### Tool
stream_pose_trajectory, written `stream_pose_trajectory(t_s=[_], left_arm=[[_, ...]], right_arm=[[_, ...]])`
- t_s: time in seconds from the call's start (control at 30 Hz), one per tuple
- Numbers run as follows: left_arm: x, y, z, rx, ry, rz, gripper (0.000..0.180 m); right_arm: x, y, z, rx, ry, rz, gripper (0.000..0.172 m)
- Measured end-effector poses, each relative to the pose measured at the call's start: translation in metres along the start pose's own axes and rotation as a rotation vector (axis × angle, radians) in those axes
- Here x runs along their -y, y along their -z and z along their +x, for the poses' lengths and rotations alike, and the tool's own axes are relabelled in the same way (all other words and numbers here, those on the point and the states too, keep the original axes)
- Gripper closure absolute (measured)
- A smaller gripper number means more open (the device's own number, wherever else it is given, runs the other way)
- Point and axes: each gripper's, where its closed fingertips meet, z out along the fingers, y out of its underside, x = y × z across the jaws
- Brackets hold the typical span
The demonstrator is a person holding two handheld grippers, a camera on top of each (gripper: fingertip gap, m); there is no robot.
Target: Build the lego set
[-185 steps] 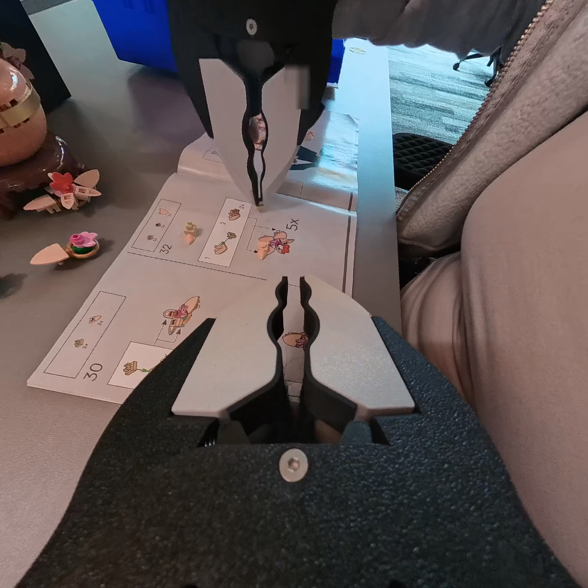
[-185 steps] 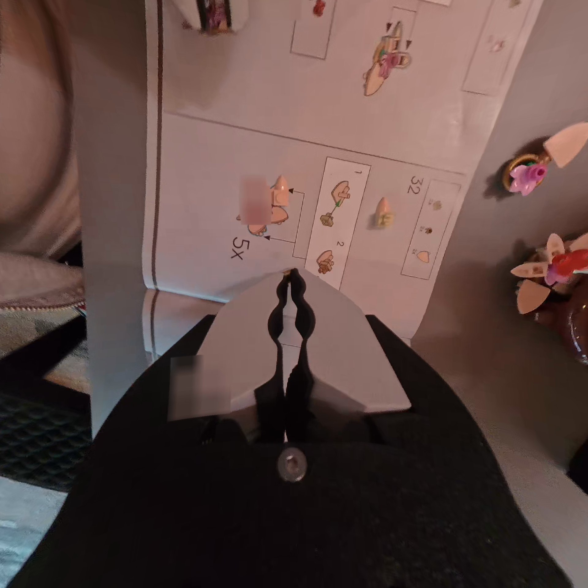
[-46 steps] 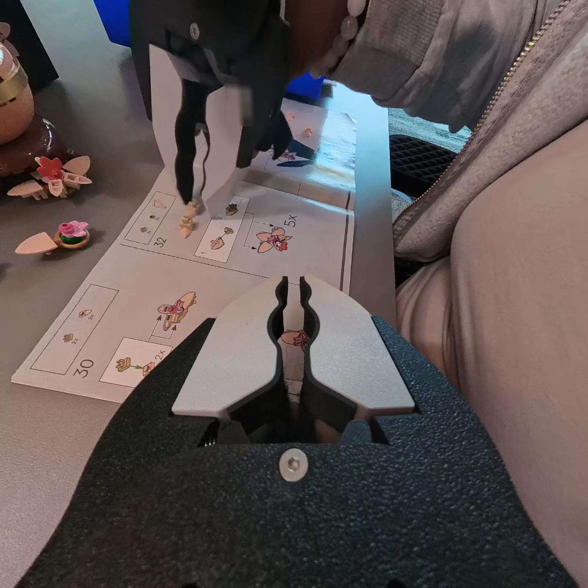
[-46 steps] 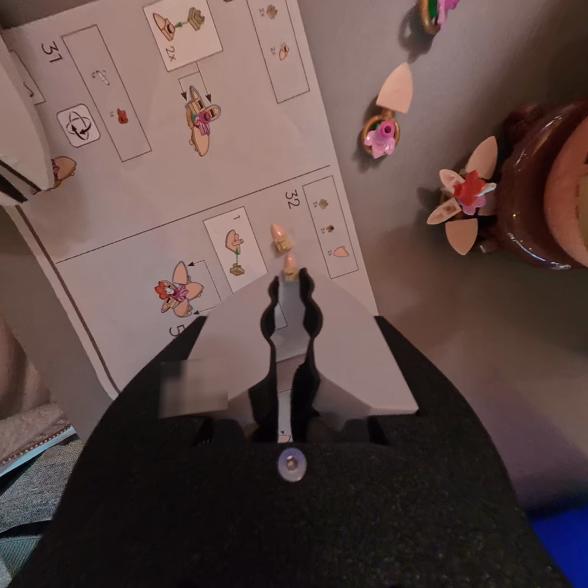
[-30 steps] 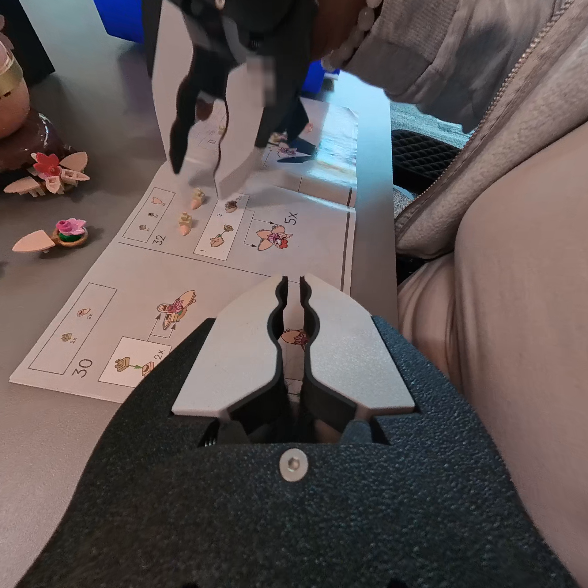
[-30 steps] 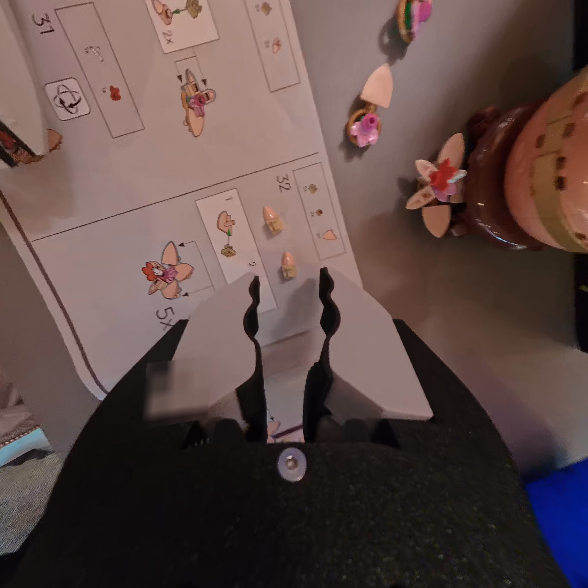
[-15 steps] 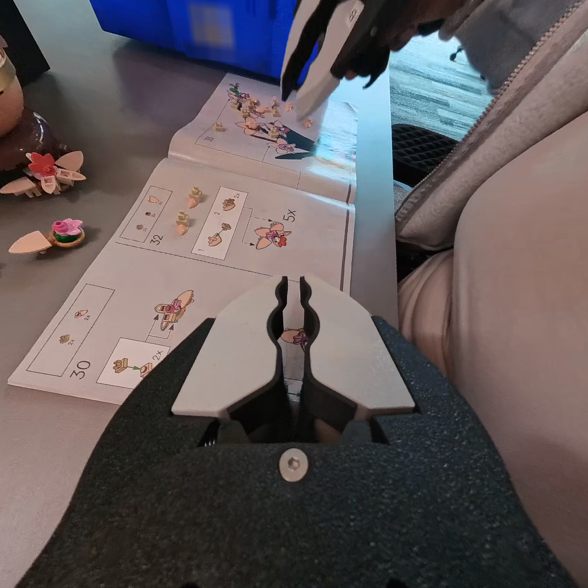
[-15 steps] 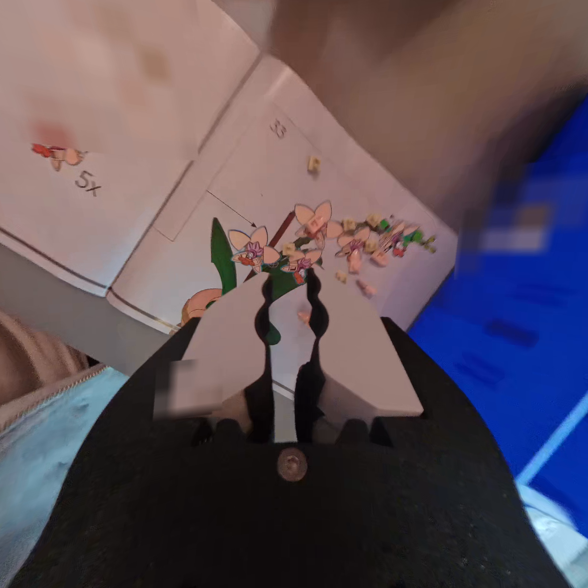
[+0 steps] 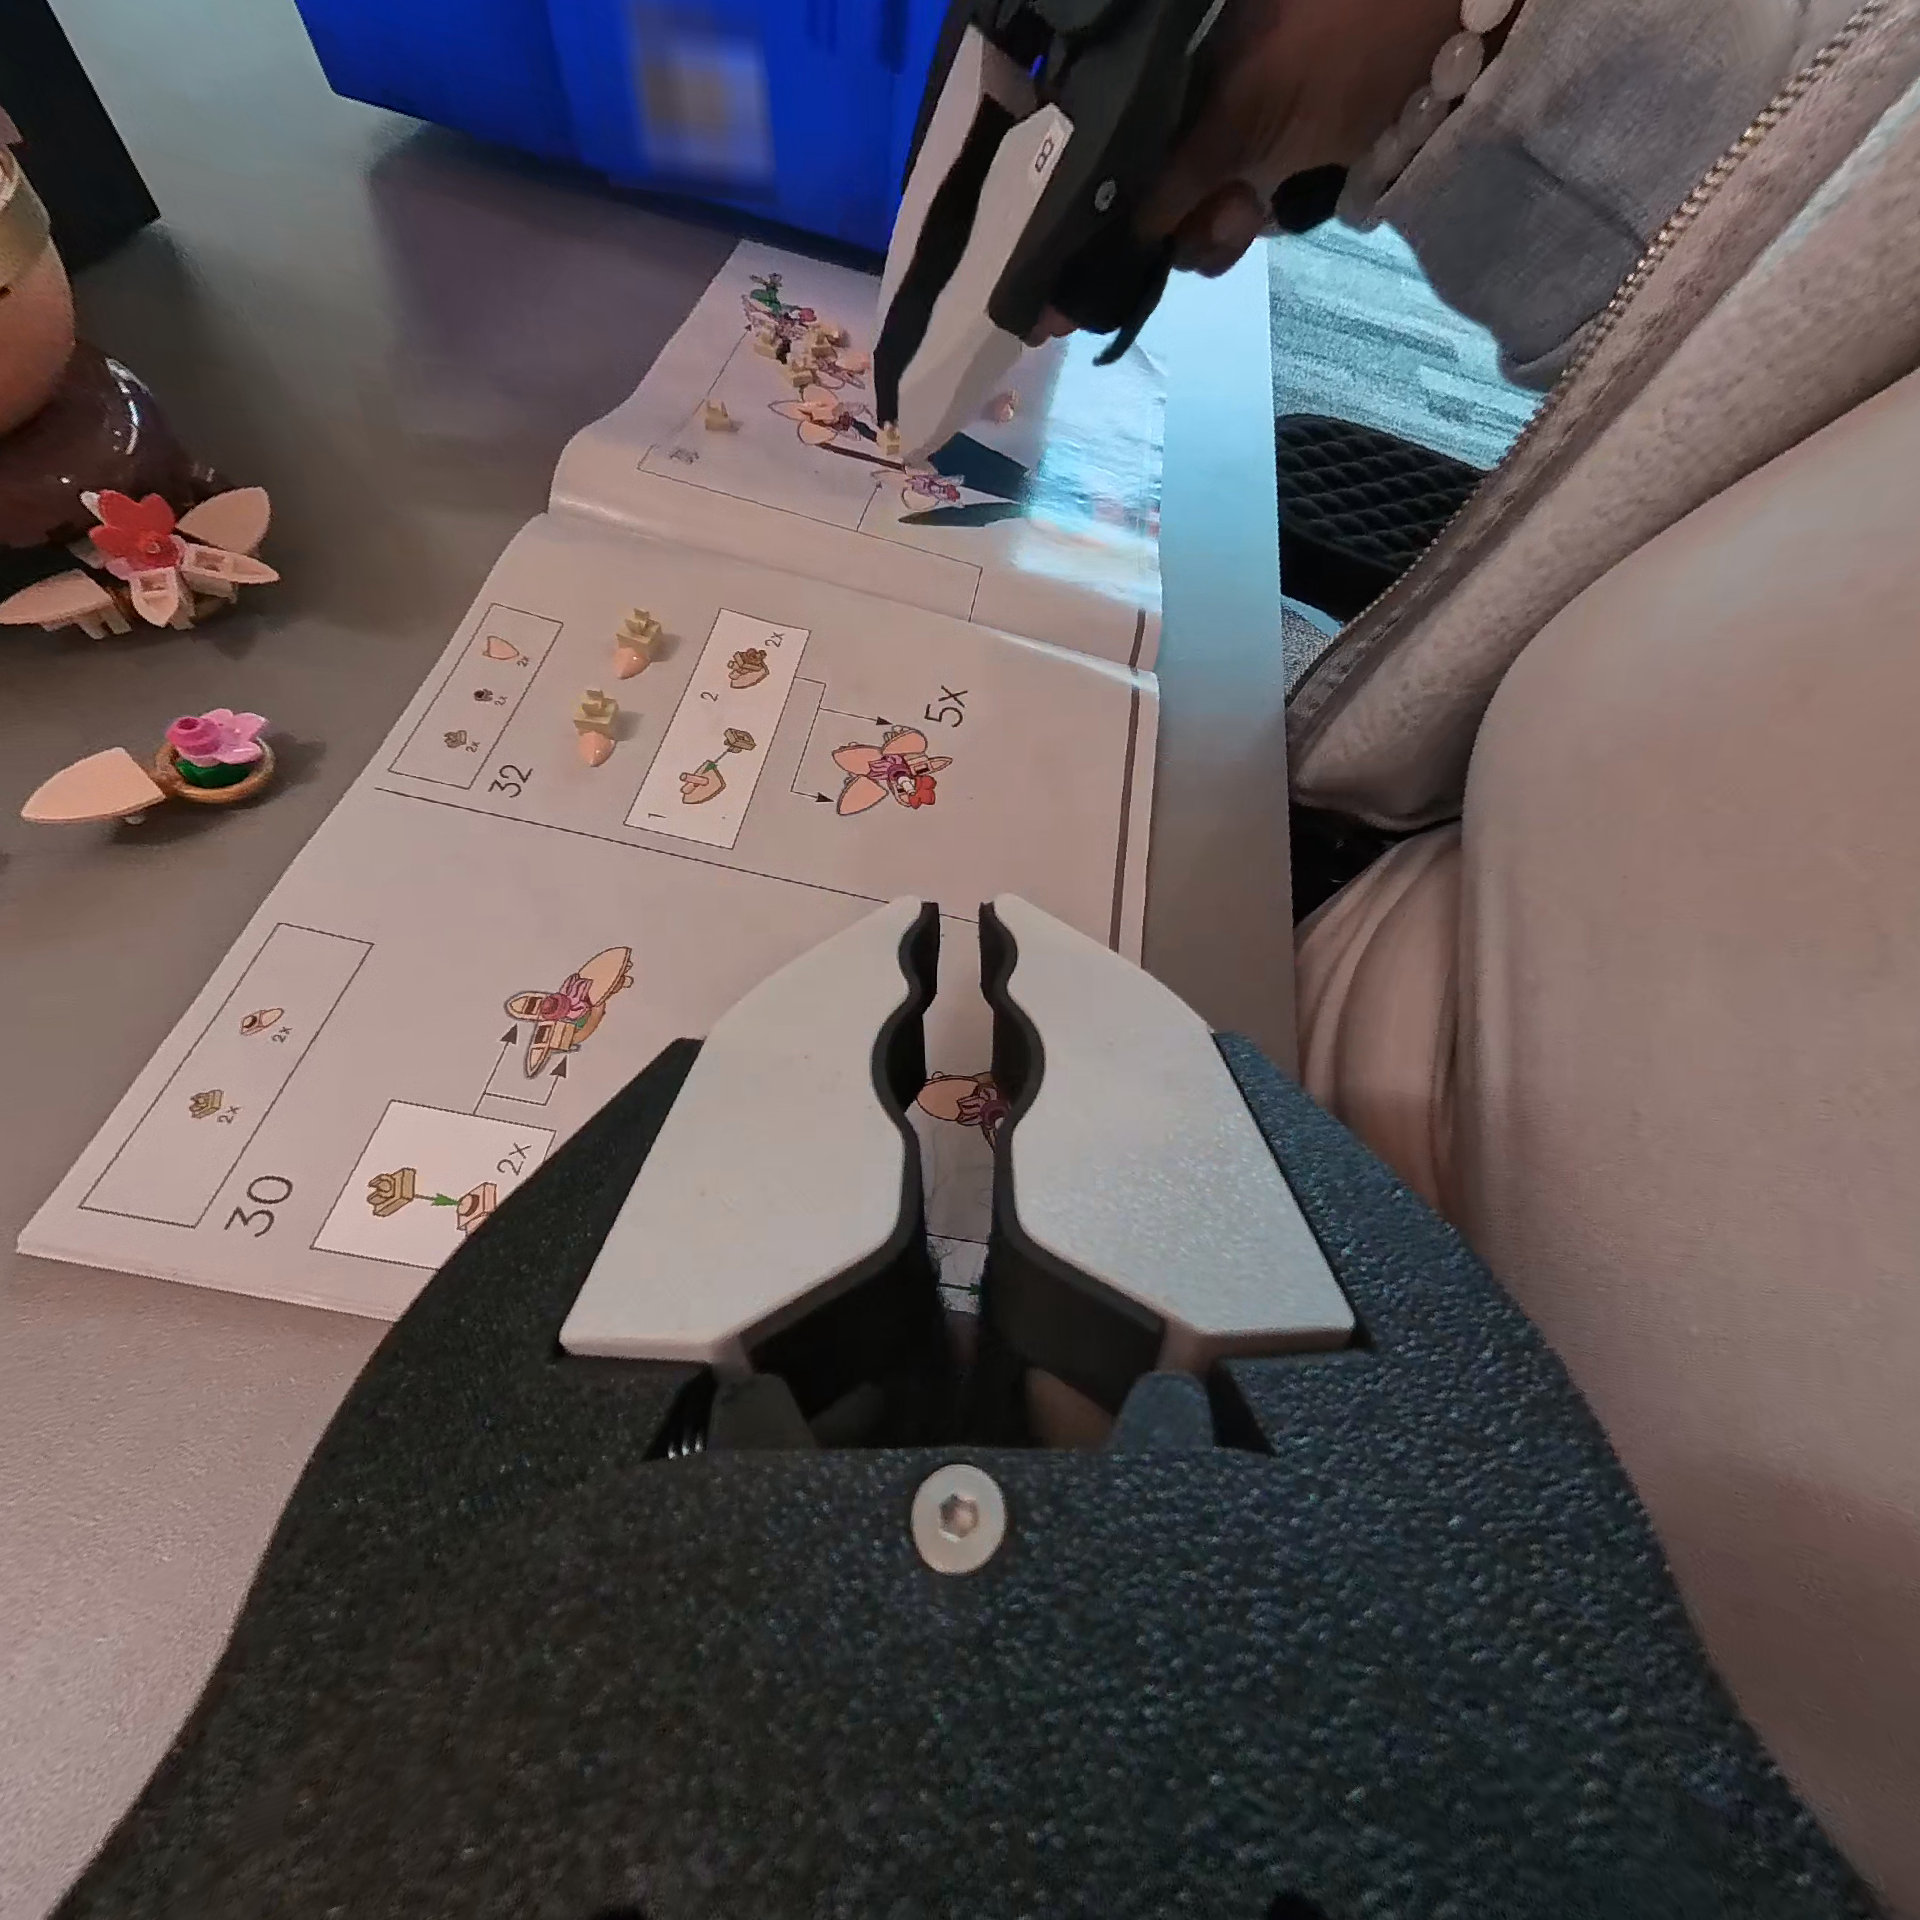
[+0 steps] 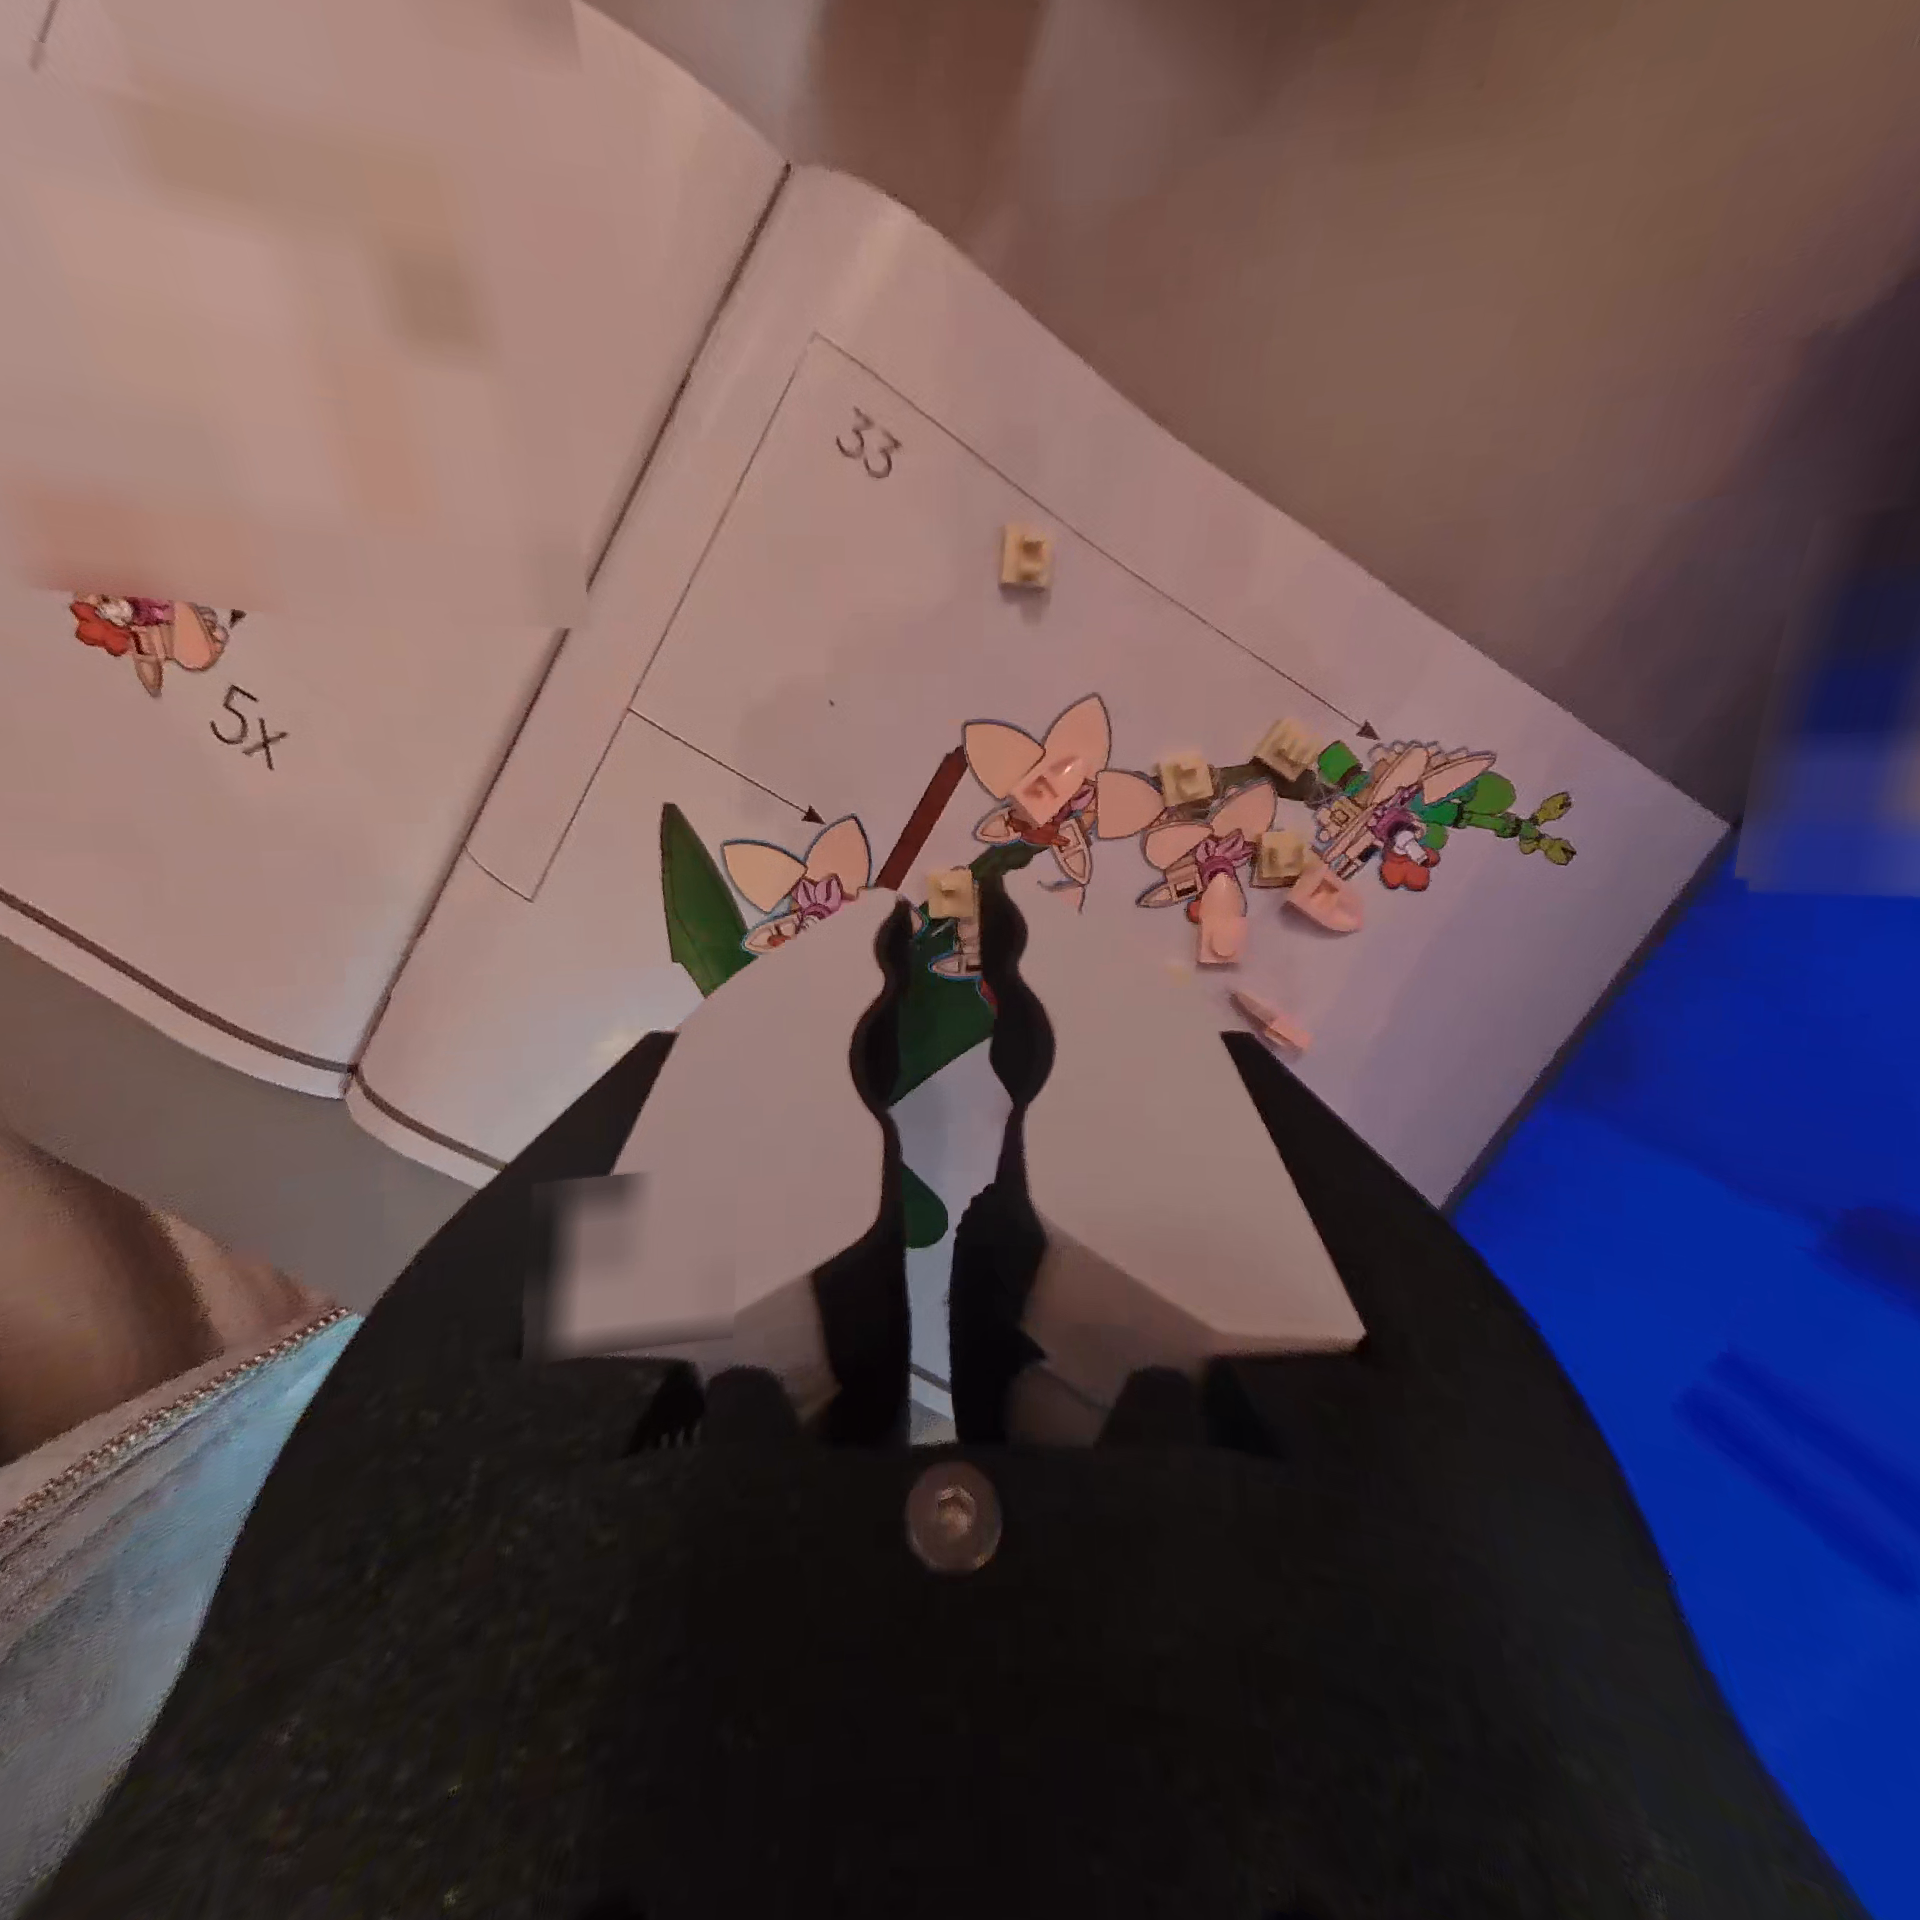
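Swung over from the left page, right gripper [image 10: 940, 914] hangs tip-down — beside tan brick [image 10: 951, 891].

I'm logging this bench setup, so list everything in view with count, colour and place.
Open instruction booklet: one, white, on the grey table.
Petal-and-clip pieces: two, peach and tan, on the near page.
Loose small bricks: several, tan and peach, on the far page.
Flower assemblies: two, pink and red, left of the booklet.
Brown rounded base: one, far left.
Blue bin: one, behind the booklet.
Left gripper: fingers slightly apart, nothing between them.
Right gripper: fingertips at a tan clip brick; grip unclear.
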Motion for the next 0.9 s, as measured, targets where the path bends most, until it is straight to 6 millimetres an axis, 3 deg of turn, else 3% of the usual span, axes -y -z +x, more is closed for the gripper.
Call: stream_pose_trajectory(t_s=[0.17, 0.23, 0.33, 0.43, 0.53, 0.67, 0.9], left_arm=[[0.001, 0.001, 0.000, -0.001, 0.003, 0.008, 0.173], [0.001, 0.001, 0.000, -0.001, 0.004, 0.006, 0.173], [0.000, 0.000, 0.000, 0.000, 0.002, 0.003, 0.173], [0.001, 0.001, 0.000, 0.001, 0.002, 0.008, 0.173], [0.002, 0.001, -0.001, 0.003, 0.005, 0.014, 0.173], [0.002, 0.001, -0.001, 0.001, 0.008, 0.014, 0.173], [0.002, 0.002, -0.001, -0.002, 0.011, 0.021, 0.173]], right_arm=[[0.004, 0.000, -0.006, 0.034, 0.019, 0.015, 0.166], [0.022, 0.007, -0.029, 0.125, 0.069, 0.087, 0.166], [0.048, 0.010, -0.082, 0.252, 0.286, 0.167, 0.166], [0.057, -0.004, -0.121, 0.291, 0.453, 0.150, 0.166], [0.060, -0.017, -0.141, 0.336, 0.509, 0.133, 0.166], [0.059, -0.023, -0.145, 0.329, 0.545, 0.111, 0.154], [0.055, -0.017, -0.137, 0.322, 0.533, 0.129, 0.153]])
